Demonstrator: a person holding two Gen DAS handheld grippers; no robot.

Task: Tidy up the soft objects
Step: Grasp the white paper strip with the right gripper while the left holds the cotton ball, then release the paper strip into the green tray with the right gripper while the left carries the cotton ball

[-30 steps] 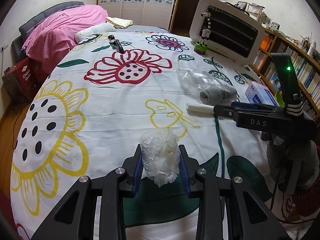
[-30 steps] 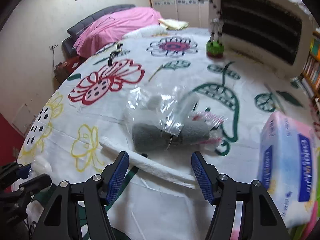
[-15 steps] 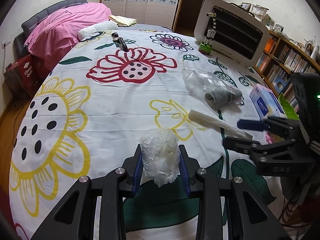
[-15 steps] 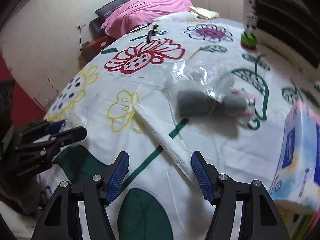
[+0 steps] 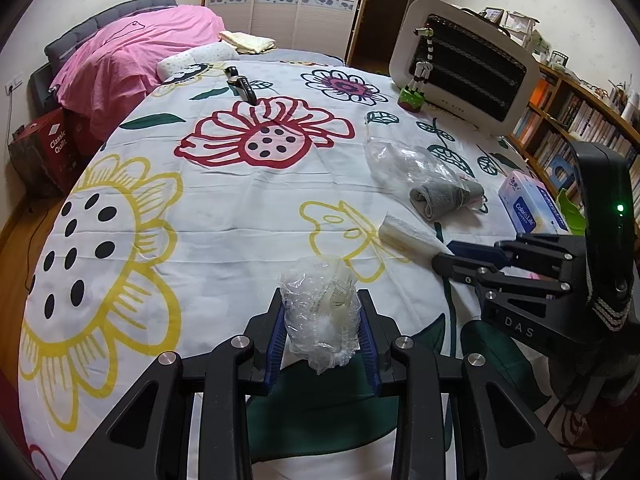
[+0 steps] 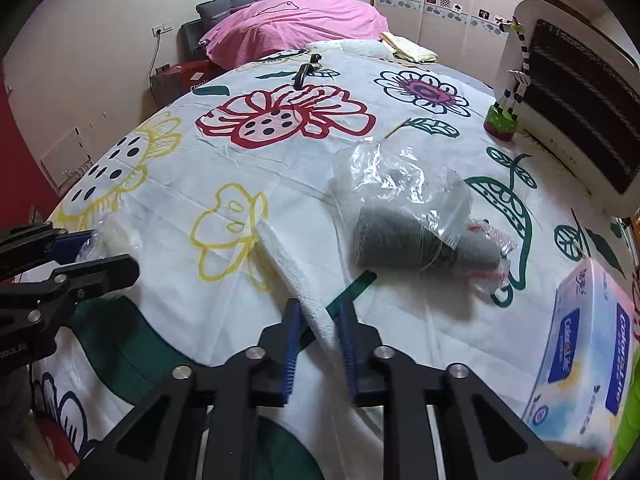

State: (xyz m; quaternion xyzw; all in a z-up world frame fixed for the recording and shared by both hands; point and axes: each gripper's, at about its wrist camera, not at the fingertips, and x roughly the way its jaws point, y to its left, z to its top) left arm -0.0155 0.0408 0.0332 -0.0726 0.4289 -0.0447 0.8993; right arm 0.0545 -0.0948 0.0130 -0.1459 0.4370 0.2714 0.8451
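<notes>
Soft items on flowered sheet, both grippers loaded.

Left gripper [image 5: 322,336], lower centre of its frame, was clamped on a crumpled clear bag [image 5: 319,314]. Right gripper [image 6: 319,344], lower centre, was closed on the near end of a rolled white towel [image 6: 294,268]. A grey sock [image 6: 424,244], partly under a clear plastic bag [image 6: 400,184], lay centre right; tissue pack [image 6: 588,360] at right edge on the sheet [image 6: 240,168].

**Open spread to the left, clutter to the right**

The flowered bedspread [image 5: 224,208] lies bare across its left and middle, giving wide passage. On the right, a rolled white towel [image 6: 296,272], a clear bag with a grey roll [image 6: 416,220] and a tissue pack [image 6: 588,344] lie close together. Far right, a heater [image 5: 468,68] and a small giraffe figure [image 5: 414,92] block the edge. A dark object [image 5: 244,88] lies near the far end.
</notes>
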